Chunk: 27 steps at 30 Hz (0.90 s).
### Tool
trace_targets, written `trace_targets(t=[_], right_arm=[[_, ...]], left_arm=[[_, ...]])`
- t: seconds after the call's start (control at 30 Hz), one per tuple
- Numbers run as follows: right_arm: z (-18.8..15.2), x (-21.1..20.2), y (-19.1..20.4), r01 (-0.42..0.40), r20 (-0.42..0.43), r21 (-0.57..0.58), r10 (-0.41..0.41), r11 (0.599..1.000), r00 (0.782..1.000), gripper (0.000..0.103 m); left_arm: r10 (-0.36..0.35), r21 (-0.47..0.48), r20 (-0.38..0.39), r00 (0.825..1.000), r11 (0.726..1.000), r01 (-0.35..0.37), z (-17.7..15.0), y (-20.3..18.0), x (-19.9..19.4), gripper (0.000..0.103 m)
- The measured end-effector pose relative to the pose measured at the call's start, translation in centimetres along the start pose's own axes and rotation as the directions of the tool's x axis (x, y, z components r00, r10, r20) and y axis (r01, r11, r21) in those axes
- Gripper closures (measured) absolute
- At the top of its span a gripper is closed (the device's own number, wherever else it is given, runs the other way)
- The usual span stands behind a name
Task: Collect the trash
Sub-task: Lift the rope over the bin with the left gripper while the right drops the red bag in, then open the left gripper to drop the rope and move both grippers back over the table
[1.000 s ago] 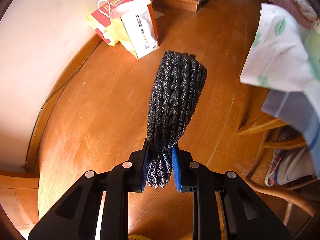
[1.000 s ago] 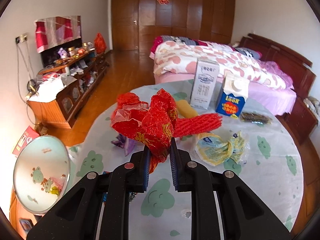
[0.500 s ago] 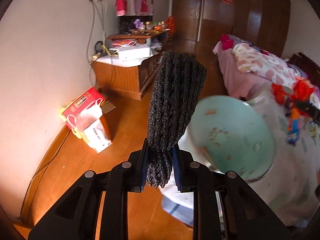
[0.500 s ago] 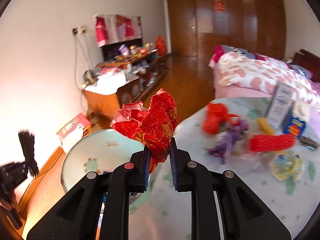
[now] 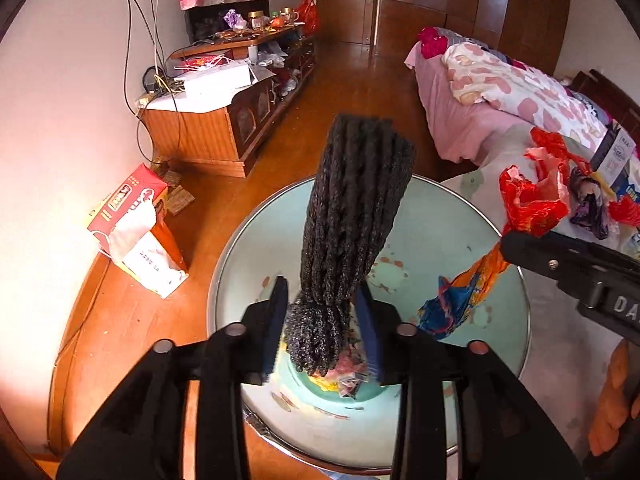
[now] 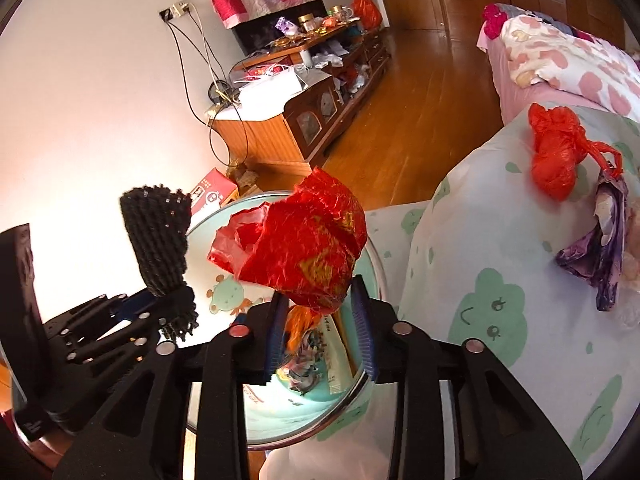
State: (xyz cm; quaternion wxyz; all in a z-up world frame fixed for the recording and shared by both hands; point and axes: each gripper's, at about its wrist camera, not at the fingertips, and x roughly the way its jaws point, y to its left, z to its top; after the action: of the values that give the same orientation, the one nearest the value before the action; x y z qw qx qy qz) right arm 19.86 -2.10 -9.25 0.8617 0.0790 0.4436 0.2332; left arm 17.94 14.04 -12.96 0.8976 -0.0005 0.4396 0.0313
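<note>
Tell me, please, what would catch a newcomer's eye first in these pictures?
The black mesh roll stands between the left gripper's spread fingers, right over the pale green bin. Beside it, the red wrapper sits between the right gripper's open fingers, above the same bin.

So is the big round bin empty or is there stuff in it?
Not empty. The round bin already holds crumpled colourful wrappers at its bottom.

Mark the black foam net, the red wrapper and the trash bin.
black foam net (image 5: 356,216), left wrist view, mid body.
red wrapper (image 6: 304,248), right wrist view, crumpled centre.
trash bin (image 5: 460,216), left wrist view, bare inner wall.
</note>
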Motion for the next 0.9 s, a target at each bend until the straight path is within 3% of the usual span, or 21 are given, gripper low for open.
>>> trace_targets(t=[0.13,0.33,0.47,0.57,0.7,0.9], right_arm=[[-0.3,-1.2,-1.0,-0.049,0.025,0.053,0.047,0.997,0.999,0.061],[-1.2,-4.1,-2.9,-0.061,0.100,0.088,0.052,0.994,0.994,0.058],[-3.0,-6.8,-4.4,0.024,0.151,0.121,-0.043,0.992,0.988,0.047],[-4.4,-8.8,-5.4,0.110,0.180,0.138,-0.135,0.984,0.974,0.040],[-6.5,-11.8,-7.8,0.204,0.205,0.192,-0.242,0.960,0.948,0.026],[-9.2,-15.6,-11.2,0.292,0.242,0.257,-0.354,0.921,0.904,0.019]], left_arm=[[0.056,0.001,-0.002,0.998,0.998,-0.056,0.4,-0.3,-0.6,0.040],[0.106,-0.014,0.034,0.994,0.994,-0.105,0.3,-1.6,-2.5,0.031],[0.087,-0.015,0.048,0.995,0.996,-0.086,-0.1,-3.8,-3.8,0.028],[0.067,0.001,0.068,0.995,0.998,-0.068,-0.5,-6.0,-5.1,0.021],[0.030,0.014,0.101,0.994,0.999,-0.031,-1.3,-8.9,-6.7,0.016],[-0.018,0.076,0.146,0.989,0.997,0.006,-2.2,-13.0,-8.9,0.008]])
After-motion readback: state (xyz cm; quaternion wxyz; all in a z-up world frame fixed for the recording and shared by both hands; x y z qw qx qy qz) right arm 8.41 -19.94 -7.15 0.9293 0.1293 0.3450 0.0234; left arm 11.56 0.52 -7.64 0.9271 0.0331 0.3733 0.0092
